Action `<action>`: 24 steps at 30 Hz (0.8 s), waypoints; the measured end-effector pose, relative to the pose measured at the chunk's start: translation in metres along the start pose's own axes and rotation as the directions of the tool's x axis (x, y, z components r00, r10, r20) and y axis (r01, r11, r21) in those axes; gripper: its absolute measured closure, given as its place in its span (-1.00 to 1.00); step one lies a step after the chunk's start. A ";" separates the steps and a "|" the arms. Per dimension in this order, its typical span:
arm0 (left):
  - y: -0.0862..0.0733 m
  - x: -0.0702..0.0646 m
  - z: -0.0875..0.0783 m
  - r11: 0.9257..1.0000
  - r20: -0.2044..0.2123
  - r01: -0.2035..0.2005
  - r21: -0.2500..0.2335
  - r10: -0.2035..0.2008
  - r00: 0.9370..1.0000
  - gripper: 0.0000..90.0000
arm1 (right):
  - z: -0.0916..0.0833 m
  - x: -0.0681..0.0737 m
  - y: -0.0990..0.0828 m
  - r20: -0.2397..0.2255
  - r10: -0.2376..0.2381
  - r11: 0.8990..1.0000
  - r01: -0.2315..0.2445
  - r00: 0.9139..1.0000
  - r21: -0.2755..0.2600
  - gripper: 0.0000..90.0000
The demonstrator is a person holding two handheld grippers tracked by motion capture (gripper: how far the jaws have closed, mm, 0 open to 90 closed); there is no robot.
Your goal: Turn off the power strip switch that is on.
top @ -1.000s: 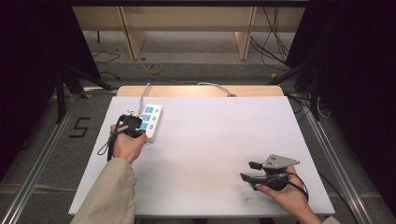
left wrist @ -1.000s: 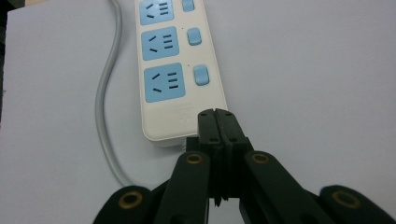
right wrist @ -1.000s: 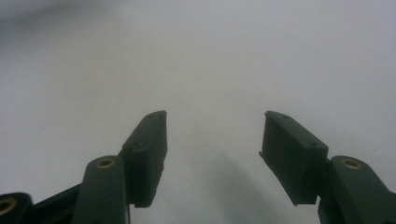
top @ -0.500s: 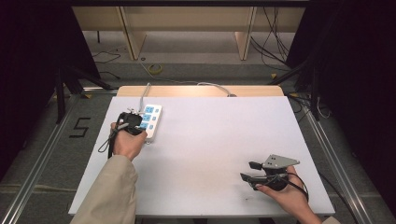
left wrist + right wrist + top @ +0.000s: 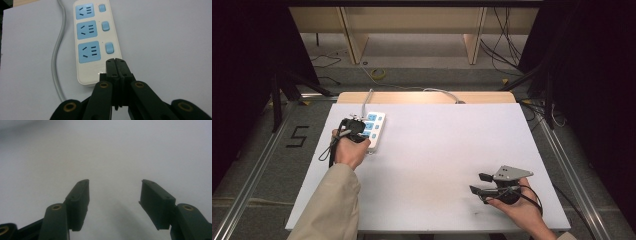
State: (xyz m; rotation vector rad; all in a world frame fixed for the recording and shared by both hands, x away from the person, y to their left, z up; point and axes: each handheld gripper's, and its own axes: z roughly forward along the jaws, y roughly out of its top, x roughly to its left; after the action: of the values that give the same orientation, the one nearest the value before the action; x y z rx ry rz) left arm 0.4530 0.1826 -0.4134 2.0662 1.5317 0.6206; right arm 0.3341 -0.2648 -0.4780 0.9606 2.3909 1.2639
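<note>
Nothing has moved since the earlier frames: both hands and the power strip lie where they did a second ago. On the white surface, the strip sits near the far left corner, lengthwise toward the far edge, and its grey cable curves along its side and off the far edge of the surface. Beyond the surface lie a wooden board, loose cables on the floor, and a black mark shaped like a "5" on the floor at left. No object stands between either claw and the strip.

Left claw: jaws pressed flat together, holding nothing; the tips hover over or rest on the near end of the strip, and contact cannot be told. Right claw: jaws wide apart, empty, low over bare surface near the near right corner, well apart from the strip; in the high view it carries a grey three-cornered plate.

Materials: the strip is a cream plastic bar with rounded corners, three pale blue socket faces and three small blue rocker switches beside them. The jaws are matt black with brass-coloured pivots. The surface is smooth and matt.
</note>
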 end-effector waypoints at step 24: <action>0.009 0.005 0.006 1.000 -0.011 0.009 -0.001 -0.009 1.000 1.00 | 0.000 -0.001 0.000 0.002 0.001 1.000 -0.001 1.000 0.003 -0.08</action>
State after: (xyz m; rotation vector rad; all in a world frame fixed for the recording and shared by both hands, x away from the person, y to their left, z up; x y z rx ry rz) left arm 0.4647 0.1848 -0.4119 2.0574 1.5464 0.6301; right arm 0.3343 -0.2655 -0.4782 0.9636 2.3917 1.2597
